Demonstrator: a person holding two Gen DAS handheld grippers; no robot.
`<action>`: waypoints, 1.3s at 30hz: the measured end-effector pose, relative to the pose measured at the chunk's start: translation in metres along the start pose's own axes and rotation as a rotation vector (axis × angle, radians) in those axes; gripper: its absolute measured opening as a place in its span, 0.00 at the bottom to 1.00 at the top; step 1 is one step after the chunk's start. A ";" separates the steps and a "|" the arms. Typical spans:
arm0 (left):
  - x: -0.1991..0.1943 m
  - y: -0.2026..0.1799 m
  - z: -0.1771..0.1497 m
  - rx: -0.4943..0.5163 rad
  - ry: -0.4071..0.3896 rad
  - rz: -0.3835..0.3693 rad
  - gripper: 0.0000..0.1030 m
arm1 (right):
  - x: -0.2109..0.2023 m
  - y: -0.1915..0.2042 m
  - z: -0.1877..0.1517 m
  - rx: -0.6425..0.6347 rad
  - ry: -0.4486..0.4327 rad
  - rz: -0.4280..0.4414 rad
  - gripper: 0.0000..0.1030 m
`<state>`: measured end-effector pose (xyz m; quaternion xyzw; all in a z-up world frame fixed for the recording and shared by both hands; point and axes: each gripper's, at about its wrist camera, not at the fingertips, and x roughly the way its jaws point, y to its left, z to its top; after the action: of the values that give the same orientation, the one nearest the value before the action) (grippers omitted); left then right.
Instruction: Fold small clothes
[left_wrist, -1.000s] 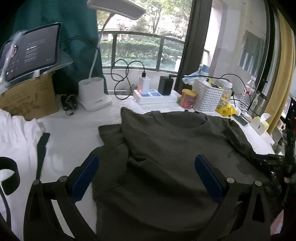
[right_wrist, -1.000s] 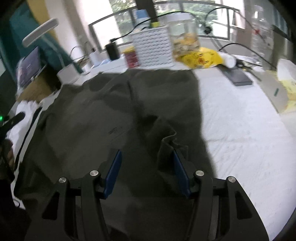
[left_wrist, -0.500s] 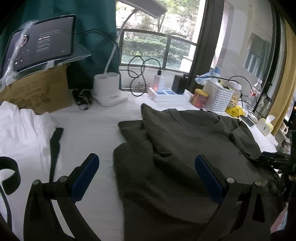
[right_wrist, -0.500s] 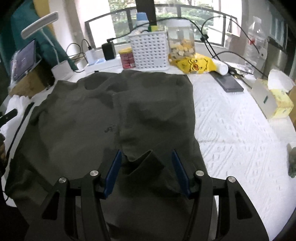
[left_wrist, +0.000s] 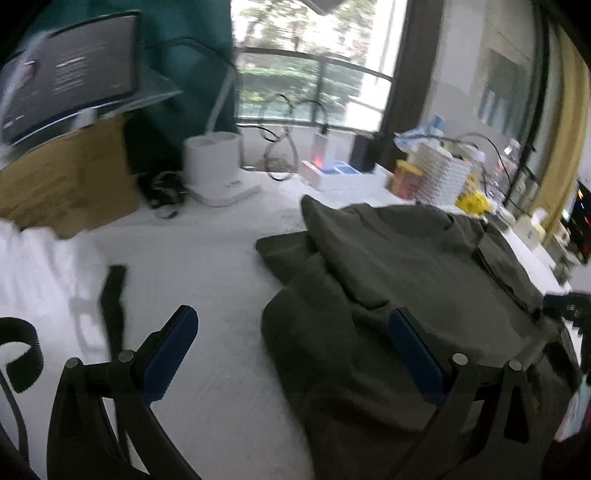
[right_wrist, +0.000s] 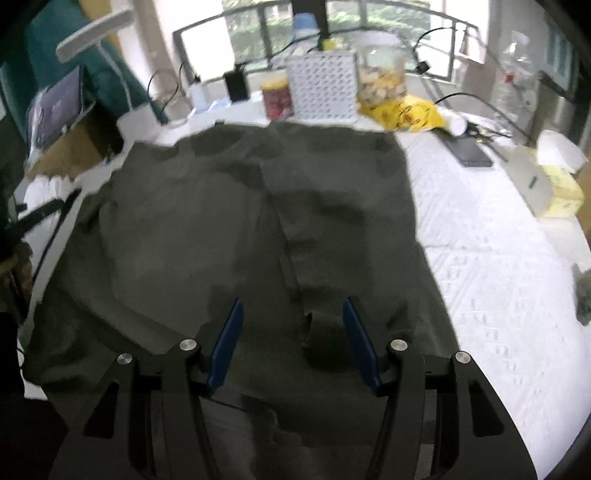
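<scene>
Left gripper (left_wrist: 291, 347) swings away leftward, jaws wide and empty. Right gripper (right_wrist: 293, 341) hangs half-open over the dark green T-shirt (right_wrist: 240, 236), spread on the white tablecloth (right_wrist: 491, 258), right side now folded in; left side looks next.

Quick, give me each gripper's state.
Left gripper: open, holding nothing.
Right gripper: open, a fold of the dark T-shirt between its fingers.

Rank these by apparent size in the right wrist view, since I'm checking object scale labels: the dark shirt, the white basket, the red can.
1. dark shirt, by far the largest.
2. white basket.
3. red can, smallest.
Basket and can stand side by side, so their order is trustworthy; the shirt lies nearer the camera.
</scene>
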<state>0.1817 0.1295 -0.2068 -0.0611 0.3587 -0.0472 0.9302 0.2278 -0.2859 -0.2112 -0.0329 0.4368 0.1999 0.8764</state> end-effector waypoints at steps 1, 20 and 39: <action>0.006 -0.002 0.002 0.026 0.014 -0.014 0.98 | -0.004 0.000 0.001 0.008 -0.015 -0.009 0.58; 0.025 0.035 -0.005 -0.085 0.061 -0.053 0.07 | -0.004 -0.001 0.006 0.051 -0.040 -0.009 0.58; 0.072 0.014 0.035 0.078 0.149 0.062 0.82 | 0.007 -0.026 0.016 0.092 -0.072 0.040 0.58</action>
<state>0.2585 0.1362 -0.2305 -0.0100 0.4266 -0.0365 0.9037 0.2532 -0.3034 -0.2103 0.0235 0.4144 0.1982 0.8880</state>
